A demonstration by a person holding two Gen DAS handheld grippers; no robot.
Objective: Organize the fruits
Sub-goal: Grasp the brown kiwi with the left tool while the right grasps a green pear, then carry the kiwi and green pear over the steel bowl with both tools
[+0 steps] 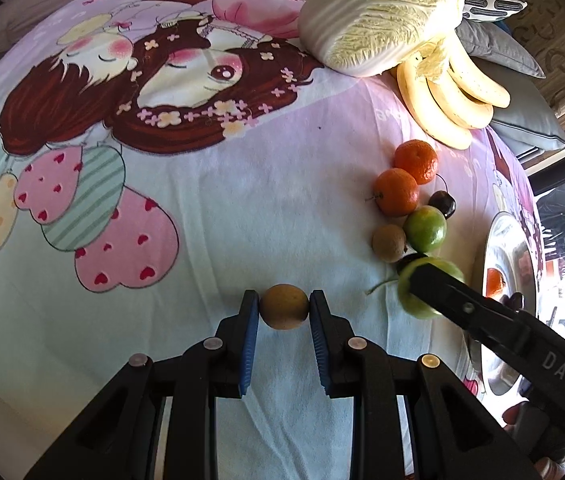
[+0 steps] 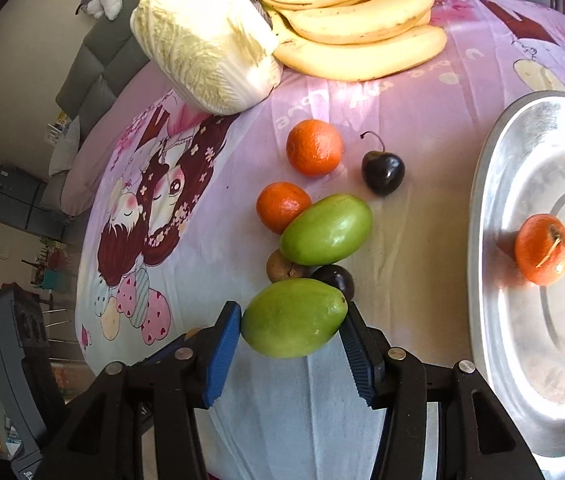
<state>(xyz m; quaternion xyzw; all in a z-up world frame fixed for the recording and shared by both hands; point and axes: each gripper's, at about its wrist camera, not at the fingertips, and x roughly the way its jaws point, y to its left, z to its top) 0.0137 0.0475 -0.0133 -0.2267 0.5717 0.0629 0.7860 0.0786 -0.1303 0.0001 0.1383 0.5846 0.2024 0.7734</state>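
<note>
Cartoon-printed cloth (image 1: 210, 208) — a brown-haired girl, pastel hearts, pink and pale blue ground — covers the worktop on which the fruit lies.

From the left wrist view: the left tool (image 1: 284, 308) is clenched on a small brown fruit (image 1: 285, 306), its blue pads touching both sides of it. To the right lies a cluster of loose fruit: two tangerines (image 1: 397, 191) touching each other, a dark cherry (image 1: 441, 204) beside them, a green fruit (image 1: 425, 228) and another brown fruit (image 1: 389, 243) just below. Farther back, a cabbage (image 1: 382, 16) rests against a bunch of bananas (image 1: 448, 92). At the right edge sits a metal tray (image 1: 494, 240).

From the right wrist view: the right tool (image 2: 293, 330) grasps a second green fruit (image 2: 293, 323), pads pressed to each end. Just behind it are a dark plum (image 2: 336, 278) and the brown fruit (image 2: 282, 268), then the first green fruit (image 2: 326, 229) touching a tangerine (image 2: 282, 206). Another tangerine (image 2: 313, 147) and the cherry (image 2: 382, 171) lie apart, farther back. The cabbage (image 2: 202, 40) and bananas (image 2: 358, 20) sit at the far edge. On the right, the tray (image 2: 522, 360) holds one tangerine (image 2: 542, 249) — well apart from the cluster.
</note>
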